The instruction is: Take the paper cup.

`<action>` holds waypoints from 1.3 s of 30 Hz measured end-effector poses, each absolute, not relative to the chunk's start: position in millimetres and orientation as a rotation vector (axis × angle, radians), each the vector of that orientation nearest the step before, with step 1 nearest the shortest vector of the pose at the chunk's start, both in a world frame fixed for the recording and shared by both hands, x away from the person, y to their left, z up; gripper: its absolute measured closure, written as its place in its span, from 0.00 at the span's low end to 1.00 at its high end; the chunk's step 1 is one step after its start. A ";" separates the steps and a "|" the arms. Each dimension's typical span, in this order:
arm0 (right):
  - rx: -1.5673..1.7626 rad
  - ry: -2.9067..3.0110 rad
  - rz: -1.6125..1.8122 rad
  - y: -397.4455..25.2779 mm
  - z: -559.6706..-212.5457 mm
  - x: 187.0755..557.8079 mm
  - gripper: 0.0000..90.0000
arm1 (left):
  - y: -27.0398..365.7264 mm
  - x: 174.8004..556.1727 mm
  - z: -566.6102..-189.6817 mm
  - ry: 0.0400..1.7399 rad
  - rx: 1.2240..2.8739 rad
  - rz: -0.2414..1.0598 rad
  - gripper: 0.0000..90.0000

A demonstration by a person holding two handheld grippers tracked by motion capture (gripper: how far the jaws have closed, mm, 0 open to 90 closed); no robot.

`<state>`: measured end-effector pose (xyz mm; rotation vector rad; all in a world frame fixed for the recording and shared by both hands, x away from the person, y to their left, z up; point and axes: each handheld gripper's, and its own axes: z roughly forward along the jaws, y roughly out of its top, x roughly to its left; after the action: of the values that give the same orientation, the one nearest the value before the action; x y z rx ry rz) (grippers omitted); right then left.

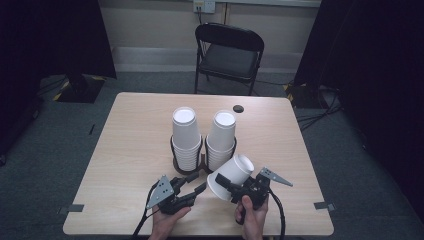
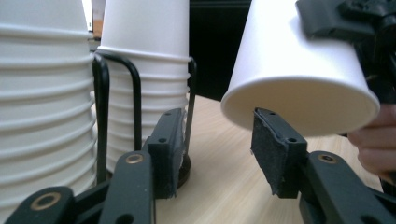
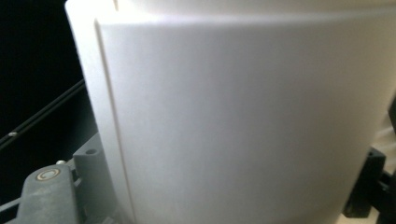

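- The right hand-held gripper (image 1: 231,187) pinches a single white paper cup (image 1: 231,176) across its wall, near the rim; in the right gripper view that wall (image 3: 243,121) sits tight between the jaws, its seam running up the left side.
- The cup is held off the worktop (image 1: 125,150), tilted: its closed base points up and away toward the stacks, its open mouth faces down and toward the person's left. Its long axis thus slants from low near the left hand to high over the right.
- The left hand-held gripper (image 1: 192,191) is spread wide and holds nothing. In the left gripper view its two padded jaws stand apart, and the cup's rim (image 2: 299,116) hangs just above and beyond the right-side jaw, very near it; I cannot tell whether they touch.
- So the cup's mouth lies just to the right of the left hand-held gripper, and that is the nearer free tool. Any hand-over or steadying would, I judge, turn on bringing those open jaws up around the rim.
- Behind both, two stacks of upturned cups, the left stack (image 1: 185,137) and the right stack (image 1: 221,137), stand in a black wire holder (image 1: 175,162) near the middle of the worktop.
- A folding chair (image 1: 227,57) stands beyond the far edge.
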<state>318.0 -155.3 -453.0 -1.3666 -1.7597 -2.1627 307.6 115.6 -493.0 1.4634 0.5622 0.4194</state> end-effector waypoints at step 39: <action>-1.308 -1.635 -1.995 -124.8 -468.1 315.1 0.15 | 92.8 300.4 -488.6 0.551 1.447 0.581 0.94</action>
<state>315.1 -124.8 -468.1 -1.3079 -1.6346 -1.9945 300.4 92.8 -488.6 1.4465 0.5509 0.5811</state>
